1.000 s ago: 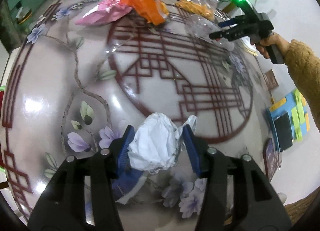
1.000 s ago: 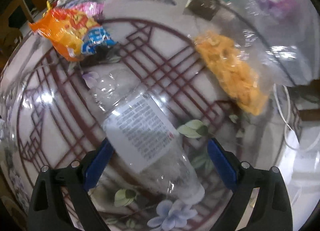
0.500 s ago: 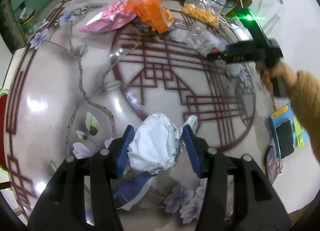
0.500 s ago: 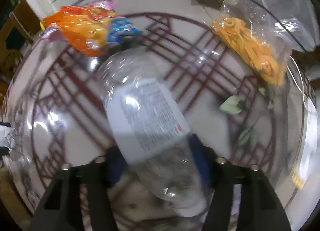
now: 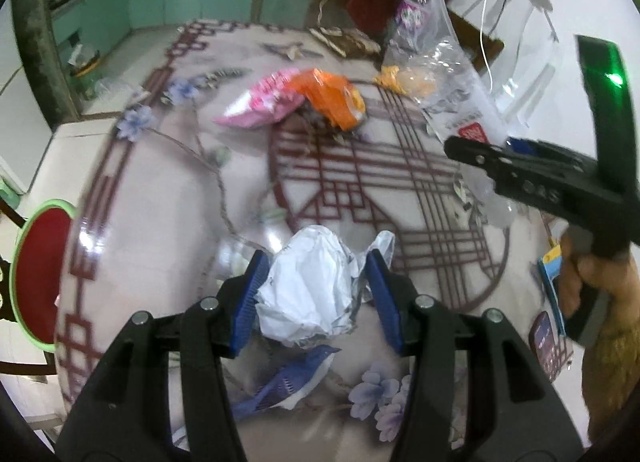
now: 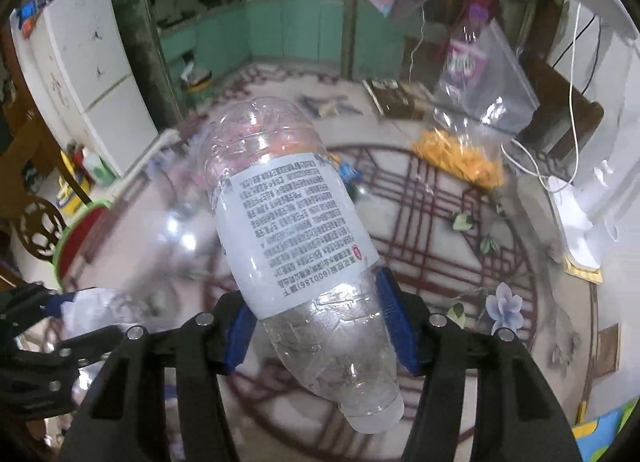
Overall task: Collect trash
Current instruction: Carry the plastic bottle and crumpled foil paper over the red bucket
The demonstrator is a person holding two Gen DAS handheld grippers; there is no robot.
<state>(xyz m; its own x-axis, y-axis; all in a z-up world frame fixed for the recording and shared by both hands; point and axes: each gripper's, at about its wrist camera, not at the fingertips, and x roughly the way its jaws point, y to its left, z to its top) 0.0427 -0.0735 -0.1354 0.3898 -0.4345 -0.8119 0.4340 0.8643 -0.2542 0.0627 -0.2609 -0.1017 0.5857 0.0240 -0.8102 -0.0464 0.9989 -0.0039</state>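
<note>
My left gripper (image 5: 316, 290) is shut on a crumpled white paper ball (image 5: 310, 294) and holds it above the round patterned table (image 5: 160, 198). My right gripper (image 6: 318, 322) is shut on a clear empty plastic bottle (image 6: 288, 222) with a white label, lifted off the table. The right gripper (image 5: 532, 174) with the bottle (image 5: 468, 118) also shows at the right of the left wrist view. A pink wrapper (image 5: 264, 102) and an orange snack bag (image 5: 332, 96) lie at the far side of the table.
A clear bag of yellow snacks (image 6: 464, 158) lies at the table's far right. A blue and white wrapper (image 5: 288, 382) lies under my left gripper. A red stool (image 5: 36, 278) stands left of the table. A white lamp base (image 6: 572, 218) stands at the right.
My right gripper has closed on the bottle and lifted it off the table. Both grippers have risen and tilted up, the left still holding the paper ball.
</note>
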